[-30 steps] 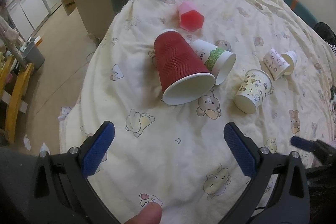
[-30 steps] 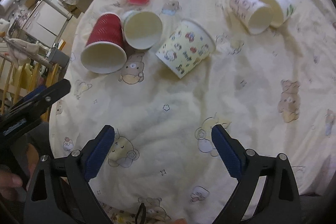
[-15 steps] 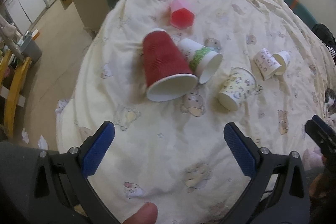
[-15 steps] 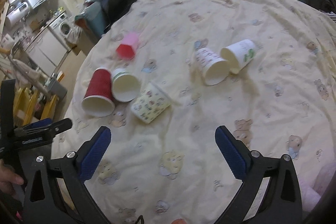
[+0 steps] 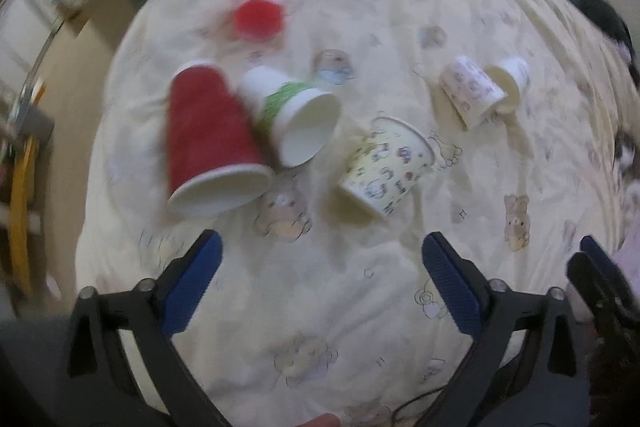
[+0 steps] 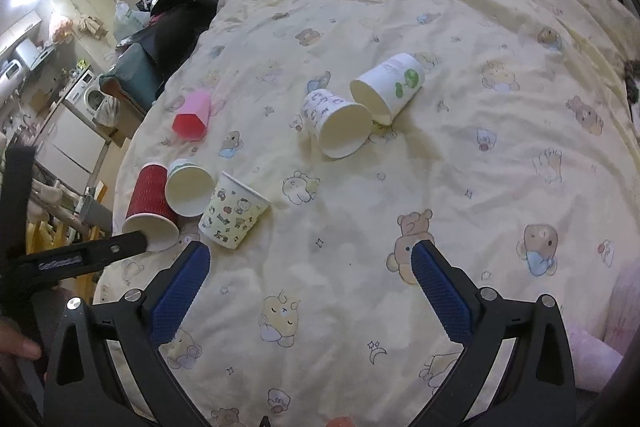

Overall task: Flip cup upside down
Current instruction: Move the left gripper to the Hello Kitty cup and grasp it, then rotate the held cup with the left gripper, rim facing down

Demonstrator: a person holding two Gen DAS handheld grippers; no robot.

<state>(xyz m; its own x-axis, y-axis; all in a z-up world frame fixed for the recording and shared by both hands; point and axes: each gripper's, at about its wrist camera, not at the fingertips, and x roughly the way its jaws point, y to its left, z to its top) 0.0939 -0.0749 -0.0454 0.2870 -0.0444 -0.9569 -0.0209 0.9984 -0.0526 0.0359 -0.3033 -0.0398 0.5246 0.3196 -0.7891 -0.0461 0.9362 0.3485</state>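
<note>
- The cream-yellow quilt printed with cartoon bears (image 6: 460,187) covers the bed and carries every cup; its left edge drops toward a kitchen floor.
- The left gripper with blue-padded black fingers (image 5: 320,279) hangs above the quilt's near edge, jaws spread wide and released, holding nothing.
- The right gripper of the same build (image 6: 308,279) hovers over the near middle of the quilt, likewise spread apart and empty.
- The ribbed red paper cup (image 6: 150,205) lies on its side near the quilt's left edge, white mouth facing the near edge; none of the six cups stands upside down.
- The white paper cup with a green band (image 6: 189,187) lies touching the red one's right side.
- The pale cartoon-printed paper cup (image 6: 232,211) lies on its side just right of that one.
- The white paper cup with small blue-grey prints (image 6: 336,123) lies near the quilt's centre, mouth toward the near edge.
- The white paper cup with a green leaf mark (image 6: 386,87) lies against it, on the far right side.
- The pink faceted cup (image 6: 193,117) lies apart, nearer the far left edge.
</note>
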